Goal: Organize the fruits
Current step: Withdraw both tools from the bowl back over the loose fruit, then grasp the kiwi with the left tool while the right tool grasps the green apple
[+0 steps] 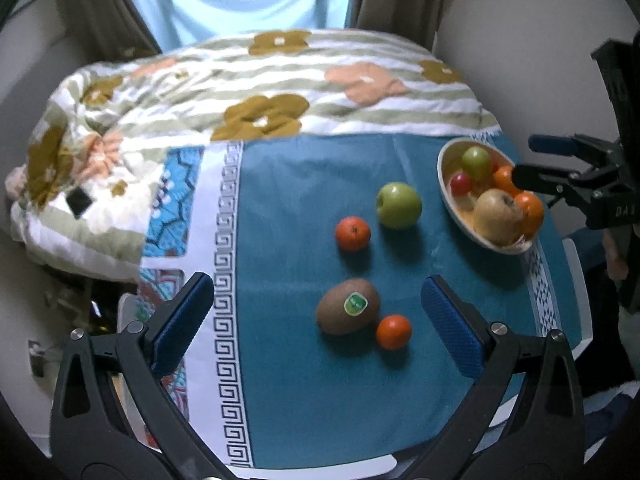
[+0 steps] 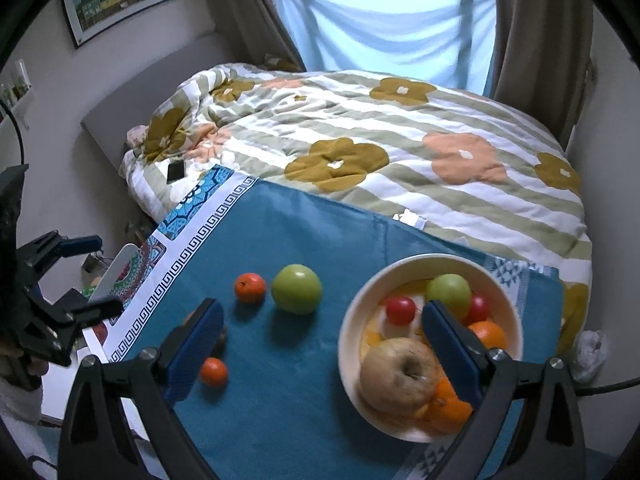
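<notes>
- While both grippers hang spread and empty, the left gripper [image 1: 318,322] is nearer to the brown oval kiwi [image 1: 347,311].
- Kiwi's long axis lies crosswise between its fingers, left of the cream round bowl [image 1: 448,194].

We can read only the pale letters "DA" on the black body of the right claw [image 1: 524,162], cut off at the edge. The green sticker on the kiwi [image 1: 348,312] is too blurred to read.

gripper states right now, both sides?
Left gripper: open, empty, above the brown stickered kiwi.
Right gripper: open, empty, by the cream fruit bowl.
</notes>
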The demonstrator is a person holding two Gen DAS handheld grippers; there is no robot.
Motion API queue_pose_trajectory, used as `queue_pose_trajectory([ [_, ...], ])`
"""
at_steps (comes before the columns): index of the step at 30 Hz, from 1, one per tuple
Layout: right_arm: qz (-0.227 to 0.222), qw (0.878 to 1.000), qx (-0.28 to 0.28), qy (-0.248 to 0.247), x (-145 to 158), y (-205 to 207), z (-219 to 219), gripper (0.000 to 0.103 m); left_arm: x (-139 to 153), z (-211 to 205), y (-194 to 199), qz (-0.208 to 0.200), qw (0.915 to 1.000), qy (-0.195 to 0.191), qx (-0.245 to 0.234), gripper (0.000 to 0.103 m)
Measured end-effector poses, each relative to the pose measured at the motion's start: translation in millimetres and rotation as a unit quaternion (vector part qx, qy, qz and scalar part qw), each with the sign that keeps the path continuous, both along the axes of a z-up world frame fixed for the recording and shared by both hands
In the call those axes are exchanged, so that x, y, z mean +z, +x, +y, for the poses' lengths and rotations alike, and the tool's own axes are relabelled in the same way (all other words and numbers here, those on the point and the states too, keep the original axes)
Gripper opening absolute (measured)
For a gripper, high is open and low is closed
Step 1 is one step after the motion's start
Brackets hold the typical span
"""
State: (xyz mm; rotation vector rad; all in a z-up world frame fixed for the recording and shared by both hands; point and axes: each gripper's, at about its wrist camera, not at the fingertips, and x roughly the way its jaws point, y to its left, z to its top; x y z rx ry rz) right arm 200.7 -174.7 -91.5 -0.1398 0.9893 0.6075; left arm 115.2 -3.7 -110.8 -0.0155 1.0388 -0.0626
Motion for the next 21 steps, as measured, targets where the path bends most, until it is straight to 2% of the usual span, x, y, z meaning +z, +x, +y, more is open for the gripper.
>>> queue_pose_trajectory([
  [7,0.015,0.999,0.03,-0.021,-23,13,30,0.099,-39,-1,11,0.047,0.9985,-0.022,0.019,0.103],
  [21,0.029,0.989,0.126,-0.071,-72,41,57,0.099,-99,-22,20,0.093,0.9885,-0.068,0.098,0.103],
])
